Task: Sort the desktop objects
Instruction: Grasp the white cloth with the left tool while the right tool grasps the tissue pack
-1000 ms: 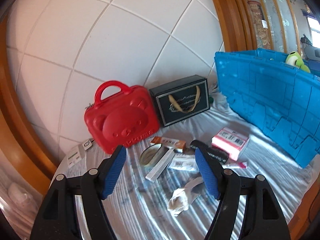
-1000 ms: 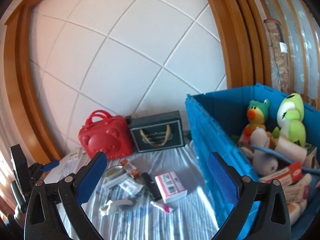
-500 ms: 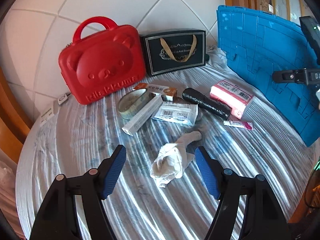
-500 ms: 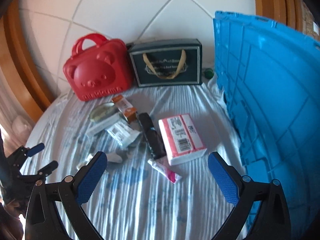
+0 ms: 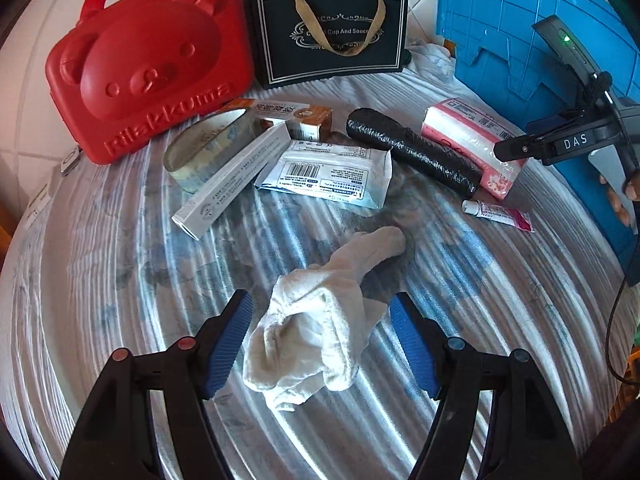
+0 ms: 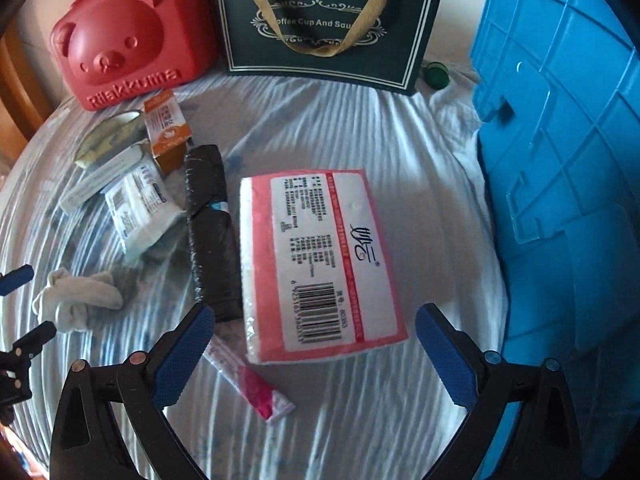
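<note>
My left gripper (image 5: 322,340) is open, its blue pads on either side of a crumpled white sock (image 5: 316,328) on the striped cloth. My right gripper (image 6: 316,354) is open, low over the near end of a pink tissue pack (image 6: 320,260). A black roll (image 6: 210,232) lies to the left of the pack and a small pink tube (image 6: 250,384) lies by my left finger. In the left wrist view the pack (image 5: 472,144), the roll (image 5: 412,150) and the tube (image 5: 498,212) lie further back, with the right gripper (image 5: 560,140) above them.
A red bear case (image 5: 140,60) and a dark gift bag (image 5: 328,32) stand at the back. A blue crate (image 6: 568,180) stands along the right. A tape roll (image 5: 208,152), a long white box (image 5: 232,180), an orange box (image 5: 296,120) and a white sachet (image 5: 328,172) lie in the middle.
Both grippers have tilted down and moved in close to the table. The left one now straddles the sock and the right one has come over the tissue pack.
</note>
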Demonstrator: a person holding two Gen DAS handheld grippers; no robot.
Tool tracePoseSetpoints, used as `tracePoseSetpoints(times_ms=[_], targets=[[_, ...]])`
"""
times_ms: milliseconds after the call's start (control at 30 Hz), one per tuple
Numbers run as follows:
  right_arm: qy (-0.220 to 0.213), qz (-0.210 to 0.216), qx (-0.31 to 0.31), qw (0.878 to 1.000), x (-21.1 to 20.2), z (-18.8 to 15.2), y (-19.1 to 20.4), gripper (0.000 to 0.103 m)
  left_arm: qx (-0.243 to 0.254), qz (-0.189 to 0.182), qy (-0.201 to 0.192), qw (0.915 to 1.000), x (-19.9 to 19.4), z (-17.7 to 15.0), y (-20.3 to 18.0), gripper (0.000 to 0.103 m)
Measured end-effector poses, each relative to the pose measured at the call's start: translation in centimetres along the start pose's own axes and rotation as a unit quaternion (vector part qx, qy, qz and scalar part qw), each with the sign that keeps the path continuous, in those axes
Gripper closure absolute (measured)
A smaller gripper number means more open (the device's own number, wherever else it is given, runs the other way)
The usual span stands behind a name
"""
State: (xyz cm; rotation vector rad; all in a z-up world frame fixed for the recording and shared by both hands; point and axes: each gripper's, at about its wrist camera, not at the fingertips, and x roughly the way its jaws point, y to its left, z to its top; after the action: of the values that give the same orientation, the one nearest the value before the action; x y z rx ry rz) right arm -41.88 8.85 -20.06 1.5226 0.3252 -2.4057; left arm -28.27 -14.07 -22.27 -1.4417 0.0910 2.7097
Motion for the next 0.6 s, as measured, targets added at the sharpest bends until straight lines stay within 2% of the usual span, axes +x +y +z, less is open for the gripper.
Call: tracePoseSetpoints(times_ms=[133,267,467,500,567,600], targets=[[0.025,0.005,0.010,1.000,2.0,0.3,-1.2,0.001,0.001,-0.013,0.024,0.9996,1.9,-0.1,0.1,0.032],[0.030,0.018,0.029,0.999,3.4,0.5,-2.0,0.001,-0.003,-0.019,0.037,0.9991,3.4,-0.2,0.3,0.032],[0.050,0.032,0.050,0.997,5.7,1.1,-2.1,0.002,0.000,-0.023,0.028,0.9993,3.8,0.5,0.4,0.032],[0.052,0.036,0.054,0.997,6.0,1.2,-2.1,0.005,0.000,-0.024,0.028,0.9993,3.8,0.6,0.4,0.035],[0.043,0.033,0.059,0.997,6.1,1.3,-1.9,0.009,-0.004,-0.031,0.026,0.9992,3.7,0.8,0.7,0.063],[0.042,0.036,0.063,0.997,6.0,1.2,-1.9,0.010,-0.012,-0.044,0.027,0.9986,3.6,0.9,1.0,0.068]])
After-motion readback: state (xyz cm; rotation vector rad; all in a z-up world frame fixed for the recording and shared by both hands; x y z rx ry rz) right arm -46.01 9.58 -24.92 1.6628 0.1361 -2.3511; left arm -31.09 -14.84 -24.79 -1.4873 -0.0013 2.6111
